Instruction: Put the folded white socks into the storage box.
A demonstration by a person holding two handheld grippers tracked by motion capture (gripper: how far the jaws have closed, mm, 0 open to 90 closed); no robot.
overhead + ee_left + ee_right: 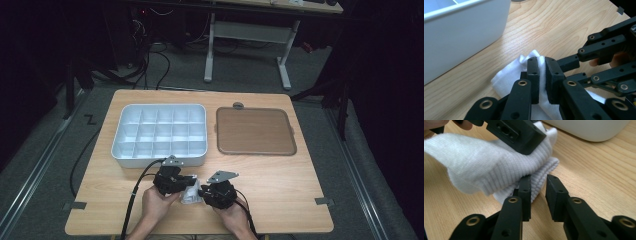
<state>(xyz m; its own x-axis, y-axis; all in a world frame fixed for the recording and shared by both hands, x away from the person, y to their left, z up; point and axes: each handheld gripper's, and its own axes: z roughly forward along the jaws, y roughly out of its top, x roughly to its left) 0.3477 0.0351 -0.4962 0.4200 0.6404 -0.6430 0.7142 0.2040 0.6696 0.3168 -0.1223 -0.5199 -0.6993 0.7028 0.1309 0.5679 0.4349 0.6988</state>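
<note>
One white knitted cloth (pixel 190 195) at the table's (pixel 280 200) near edge, left gripper (pixel 541 75) pinching its fabric, right gripper (pixel 538 195) with jaws slightly parted around a ribbed edge, seemingly not pressing, one white compartment tray (pixel 159 134), one brown tray (pixel 255 131) beyond.

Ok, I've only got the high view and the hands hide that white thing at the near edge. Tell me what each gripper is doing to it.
Observer: The left gripper is clamped on a fold of the white knitted cloth; the left gripper view shows its jaws pressing on it.
Operator: Now the right one.
Observer: The right gripper has a gap between its jaws; a ribbed edge of the cloth lies just at that gap, not pinched.
Operator: Check the cloth against the tray.
Observer: It lies on the table, apart from the white tray, with bare wood between them.
</note>
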